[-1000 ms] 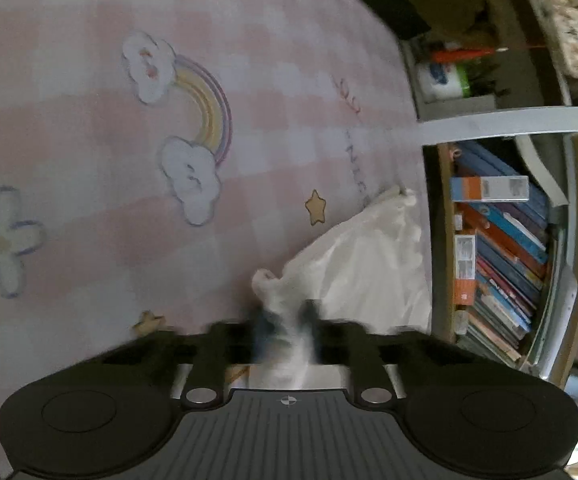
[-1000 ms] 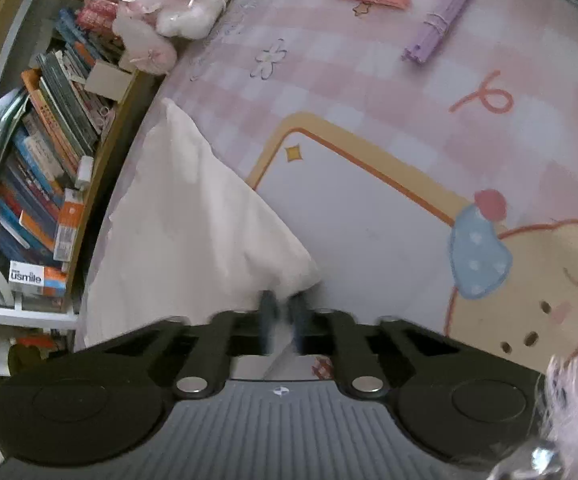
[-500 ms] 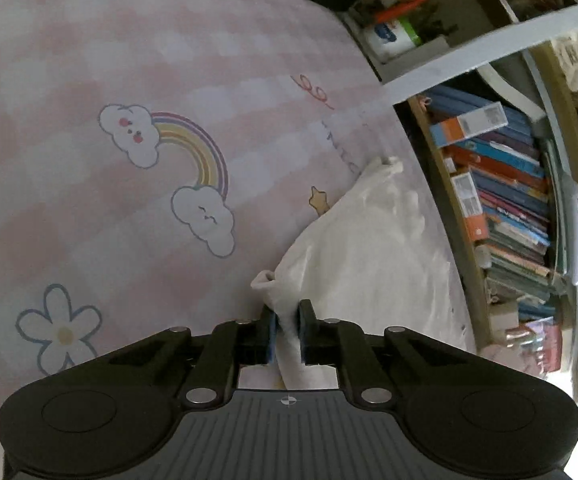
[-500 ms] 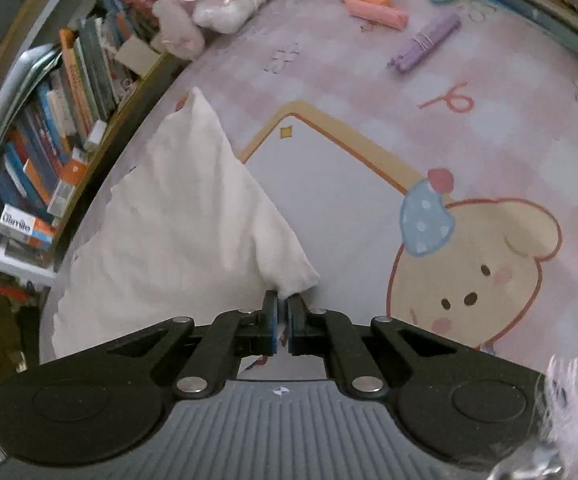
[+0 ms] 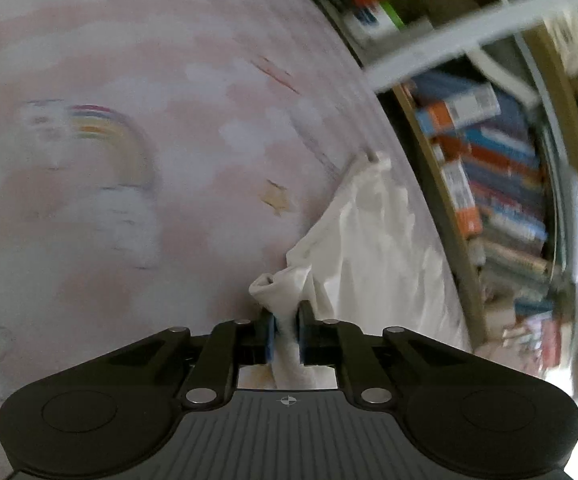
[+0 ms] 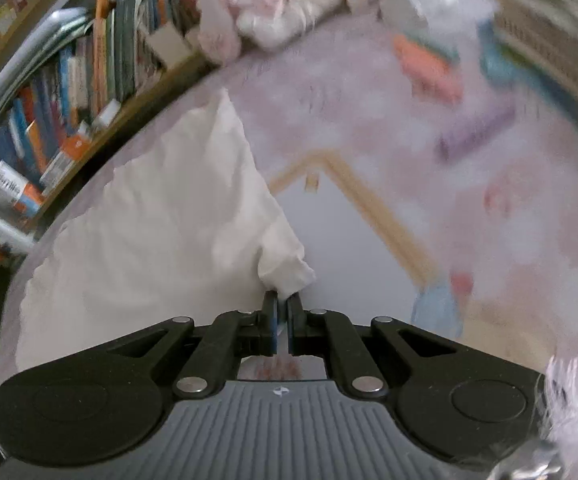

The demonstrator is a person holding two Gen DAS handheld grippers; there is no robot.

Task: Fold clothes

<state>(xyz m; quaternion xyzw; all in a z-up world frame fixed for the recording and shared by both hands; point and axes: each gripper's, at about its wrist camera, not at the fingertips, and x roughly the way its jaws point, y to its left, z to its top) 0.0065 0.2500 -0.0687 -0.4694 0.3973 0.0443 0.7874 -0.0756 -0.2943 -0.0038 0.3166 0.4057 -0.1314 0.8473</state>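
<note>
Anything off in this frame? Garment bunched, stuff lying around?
Nothing damaged. The white garment is bunched at both pinched corners, in the left gripper and the right gripper. A few loose clips lie on the pink mat beyond it. Both views are motion-blurred.

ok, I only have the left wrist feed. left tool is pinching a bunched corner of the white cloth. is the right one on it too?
Observer: Yes. The right tool is shut on another corner of the white cloth garment.
Operator: What lies beyond that side?
Observer: The pink checked play mat there has a white panel with a tan border, bare near the cloth.
Operator: Any clutter further out?
Observer: Blurred orange bars and a purple bar lie on the mat, apart from the garment.
Operator: Anything by the shelf?
Observer: A pink and white plush toy sits at the mat's far edge beside the books.
</note>
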